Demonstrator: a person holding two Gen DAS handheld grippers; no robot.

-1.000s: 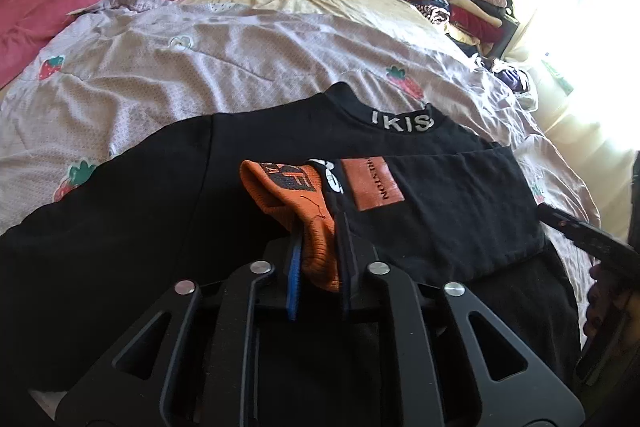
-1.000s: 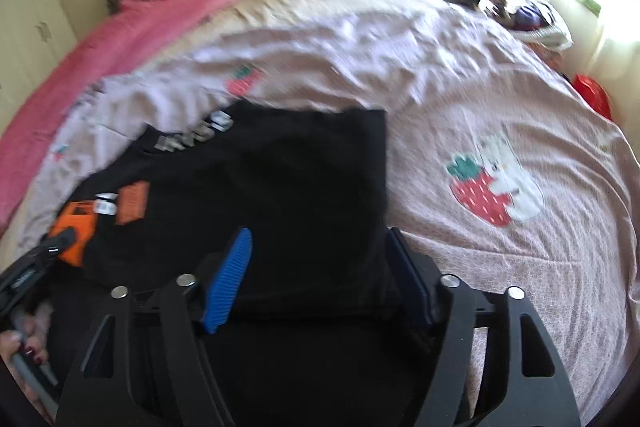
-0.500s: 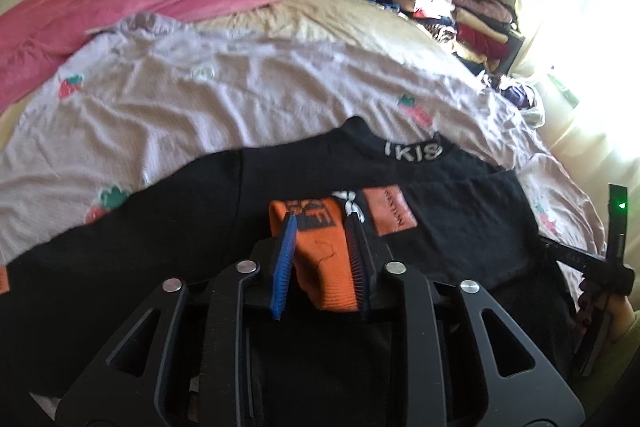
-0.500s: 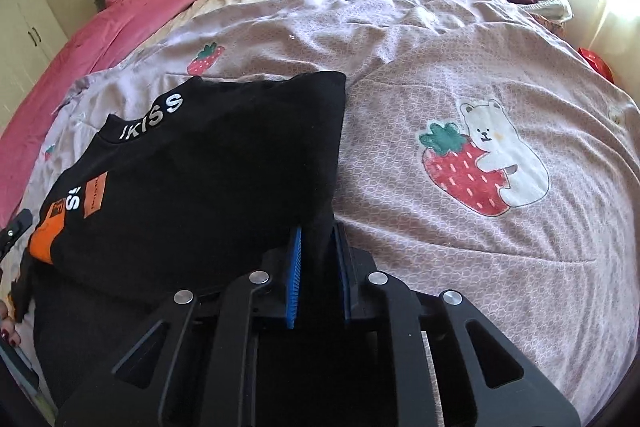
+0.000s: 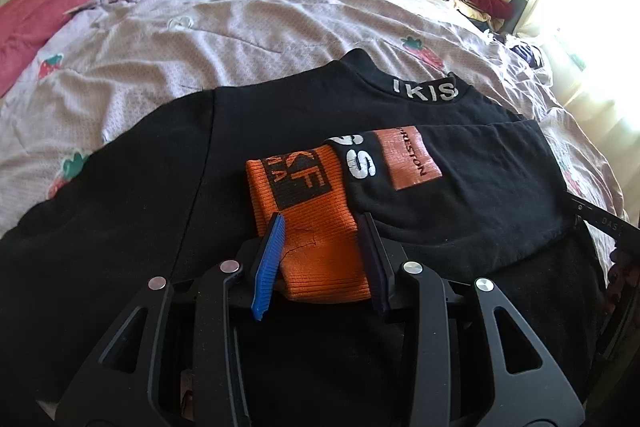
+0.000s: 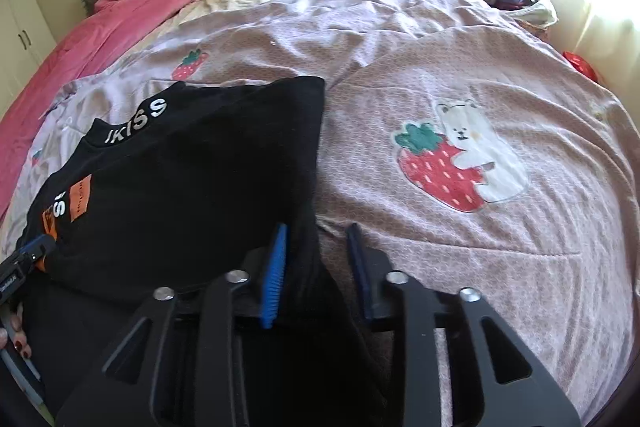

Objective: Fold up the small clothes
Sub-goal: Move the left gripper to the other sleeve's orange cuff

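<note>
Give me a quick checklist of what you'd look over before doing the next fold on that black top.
1. Left gripper letting go of the orange cuff: ok, jaws opening, cuff lies flat between them.
2. Right gripper free of the black top: ok, jaws opening over its folded edge.
3. Right sleeve folded across the chest: ok.
4. Left sleeve folded in: not ok, it lies spread out.
5. Collar flat: ok.
6. Hem straight: cannot tell, hidden behind the grippers.

A bed (image 6: 400,39) bears a strawberry-print quilt (image 6: 460,235) with a black top (image 6: 200,167) on it.
</note>
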